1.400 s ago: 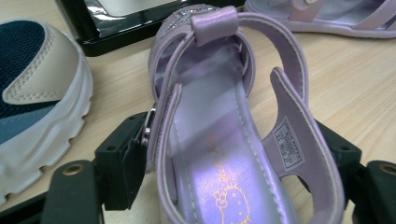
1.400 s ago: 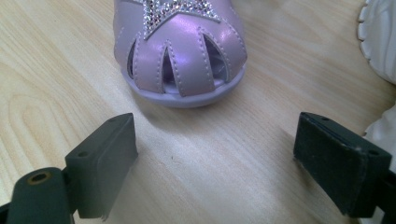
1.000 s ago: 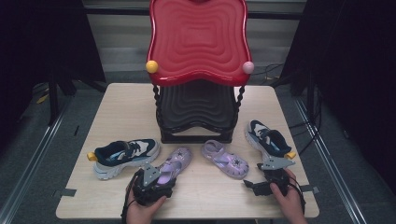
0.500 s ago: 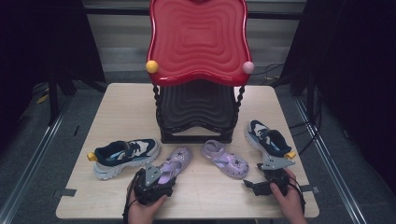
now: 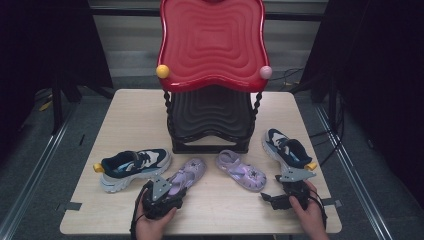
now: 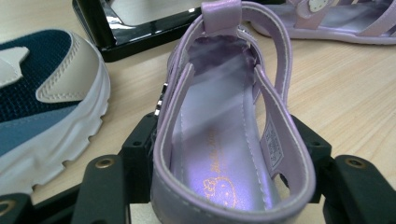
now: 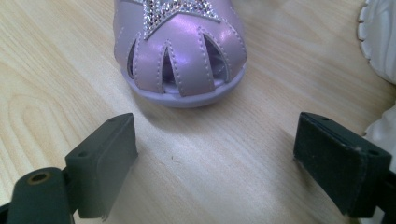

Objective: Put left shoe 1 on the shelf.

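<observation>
Left gripper (image 5: 161, 196): jaws have just been closing around the heel of the left sandal (image 6: 224, 140); pads sit against both sides of the heel strap.
Left sandal: on the counter (image 5: 130, 115), at 6 o'clock from the rack (image 5: 212, 120), toe pointing to 1 o'clock, just beside the left sneaker (image 5: 132, 167).
Right gripper (image 7: 215, 158): jaws wide, nothing between them, resting low over the counter.
Right sandal (image 7: 182, 51): toe just ahead of the right jaws, apart from them.
Right sneaker (image 5: 286, 149): at 4 o'clock from the rack.
</observation>
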### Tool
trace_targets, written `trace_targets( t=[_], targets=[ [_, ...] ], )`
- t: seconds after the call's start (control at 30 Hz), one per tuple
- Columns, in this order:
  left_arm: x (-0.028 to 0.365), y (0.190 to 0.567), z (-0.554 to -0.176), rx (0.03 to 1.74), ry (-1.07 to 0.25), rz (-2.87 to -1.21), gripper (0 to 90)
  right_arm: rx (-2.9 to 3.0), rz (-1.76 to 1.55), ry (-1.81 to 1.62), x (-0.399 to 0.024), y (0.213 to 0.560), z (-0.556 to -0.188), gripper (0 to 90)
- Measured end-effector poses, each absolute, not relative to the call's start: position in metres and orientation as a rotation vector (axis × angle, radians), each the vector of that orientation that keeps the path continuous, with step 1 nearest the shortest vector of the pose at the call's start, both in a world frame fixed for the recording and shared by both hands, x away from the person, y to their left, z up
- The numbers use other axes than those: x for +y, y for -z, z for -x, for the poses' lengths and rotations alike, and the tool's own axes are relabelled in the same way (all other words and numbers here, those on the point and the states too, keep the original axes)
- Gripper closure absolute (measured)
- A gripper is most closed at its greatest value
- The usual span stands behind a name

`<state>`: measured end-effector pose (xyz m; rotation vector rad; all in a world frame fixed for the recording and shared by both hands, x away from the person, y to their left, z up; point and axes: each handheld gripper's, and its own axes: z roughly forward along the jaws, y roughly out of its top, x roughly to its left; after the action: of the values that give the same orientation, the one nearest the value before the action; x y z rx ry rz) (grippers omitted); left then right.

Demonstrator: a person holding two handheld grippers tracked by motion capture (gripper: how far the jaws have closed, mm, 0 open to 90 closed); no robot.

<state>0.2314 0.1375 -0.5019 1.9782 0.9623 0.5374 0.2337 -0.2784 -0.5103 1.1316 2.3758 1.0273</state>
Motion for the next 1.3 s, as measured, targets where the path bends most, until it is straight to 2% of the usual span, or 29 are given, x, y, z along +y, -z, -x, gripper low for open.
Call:
trace_targets(
  t=[0.6, 1.3],
  targets=[
    [0.144, 0.469, -0.22, 0.899, -0.696, -1.774, 40.4, 2.376, -1.131, -1.027, -0.278, 0.51, -0.234, 12.5],
    [0.123, 0.436, -0.242, 0.933, -0.816, -1.586, 40.3, 2.376, -1.131, -1.027, -0.278, 0.51, -0.234, 12.6]
  ],
)
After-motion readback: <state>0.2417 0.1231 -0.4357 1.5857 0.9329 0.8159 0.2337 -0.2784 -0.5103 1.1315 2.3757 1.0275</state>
